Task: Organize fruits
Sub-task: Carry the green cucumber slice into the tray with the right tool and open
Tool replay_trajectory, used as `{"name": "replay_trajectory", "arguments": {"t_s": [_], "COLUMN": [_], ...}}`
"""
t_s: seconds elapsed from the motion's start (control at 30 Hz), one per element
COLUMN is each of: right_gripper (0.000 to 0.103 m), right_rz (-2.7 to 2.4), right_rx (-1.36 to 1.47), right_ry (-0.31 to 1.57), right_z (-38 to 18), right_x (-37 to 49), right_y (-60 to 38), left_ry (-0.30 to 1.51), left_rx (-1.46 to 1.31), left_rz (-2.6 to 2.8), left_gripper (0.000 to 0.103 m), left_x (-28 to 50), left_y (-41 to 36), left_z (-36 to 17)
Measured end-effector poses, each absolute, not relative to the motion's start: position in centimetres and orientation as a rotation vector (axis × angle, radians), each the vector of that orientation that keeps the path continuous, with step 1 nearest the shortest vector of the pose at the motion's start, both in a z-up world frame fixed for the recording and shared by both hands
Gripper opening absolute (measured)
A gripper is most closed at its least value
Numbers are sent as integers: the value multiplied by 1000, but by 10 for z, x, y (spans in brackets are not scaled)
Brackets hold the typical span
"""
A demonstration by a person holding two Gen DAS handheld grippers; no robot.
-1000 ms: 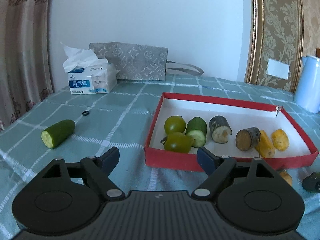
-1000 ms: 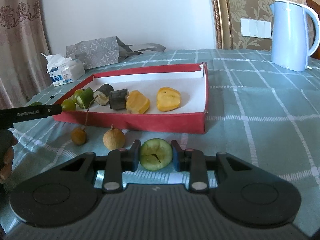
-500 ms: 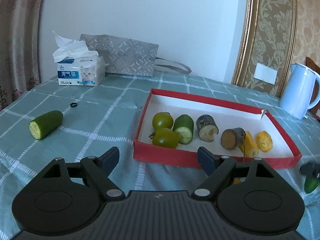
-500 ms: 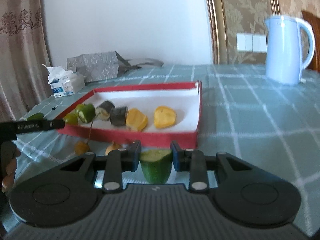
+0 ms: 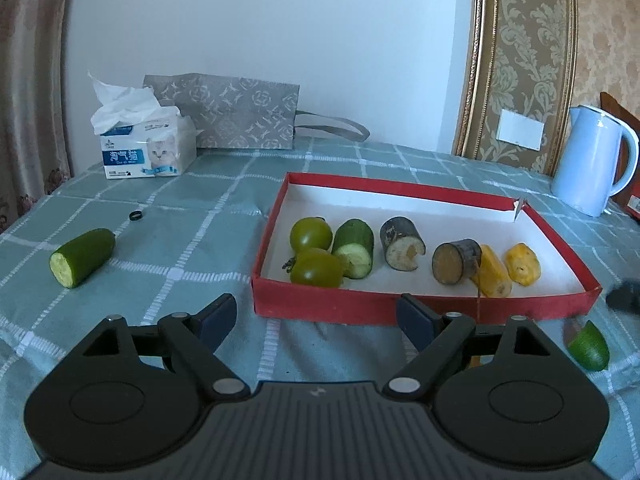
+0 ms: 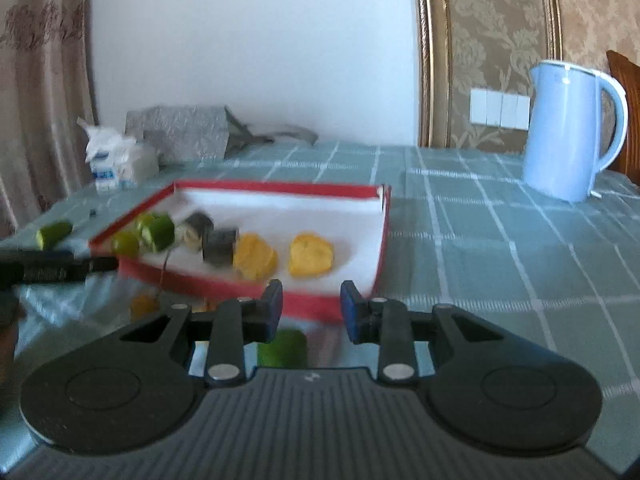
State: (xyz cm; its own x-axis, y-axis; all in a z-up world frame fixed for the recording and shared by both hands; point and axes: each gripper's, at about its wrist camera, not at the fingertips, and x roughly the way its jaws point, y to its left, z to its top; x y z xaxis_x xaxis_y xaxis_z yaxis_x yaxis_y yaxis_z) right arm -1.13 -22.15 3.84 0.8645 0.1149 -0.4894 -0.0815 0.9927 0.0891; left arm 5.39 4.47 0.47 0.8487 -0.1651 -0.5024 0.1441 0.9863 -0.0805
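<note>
A red box point(image 5: 420, 307) with a white inside holds two green tomatoes point(image 5: 311, 235), a cucumber piece point(image 5: 354, 243), two dark cut pieces point(image 5: 403, 243) and two yellow pieces point(image 5: 522, 264). My left gripper point(image 5: 316, 322) is open and empty in front of the box. A cucumber piece point(image 5: 82, 257) lies on the cloth to its left. My right gripper point(image 6: 311, 311) is open in front of the box point(image 6: 256, 292). A green cucumber piece point(image 6: 282, 348) sits below its fingers, not gripped; it also shows in the left wrist view point(image 5: 589, 346).
A tissue box point(image 5: 146, 151) and a grey bag point(image 5: 228, 114) stand at the back left, a pale blue kettle point(image 5: 592, 166) at the back right. A small black ring point(image 5: 136, 215) lies on the cloth. Small brown fruits point(image 6: 143, 304) lie before the box.
My right gripper lifted the green cucumber piece, then opened; the piece now sits below the fingers. The left gripper drew back and rose a little.
</note>
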Motion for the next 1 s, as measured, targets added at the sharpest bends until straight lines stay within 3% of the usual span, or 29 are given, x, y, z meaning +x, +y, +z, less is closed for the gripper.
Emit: {"name": "replay_trajectory", "arguments": {"t_s": [0.07, 0.13, 0.23, 0.4, 0.47, 0.83, 1.0], "right_gripper": [33, 42, 44, 42, 29, 30, 30], "right_rz": [123, 143, 154, 156, 149, 136, 68], "right_rx": [49, 42, -5, -45, -55, -21, -47], "right_ry": [551, 551, 551, 566, 586, 445, 446], "right_z": [33, 28, 23, 14, 10, 42, 50], "right_x": [-17, -23, -22, -9, -2, -12, 26], "right_y": [-220, -217, -204, -190, -189, -198, -204], "left_ry": [541, 540, 529, 537, 532, 535, 534], "left_rx": [-40, -32, -29, -44, -40, -23, -12], "left_rz": [-170, -171, -165, -161, -162, -186, -184], "left_gripper": [87, 87, 87, 87, 87, 87, 87], "left_x": [55, 54, 53, 54, 54, 52, 51], "left_y": [44, 42, 42, 44, 44, 39, 38], "left_z": [4, 4, 5, 4, 4, 4, 3]}}
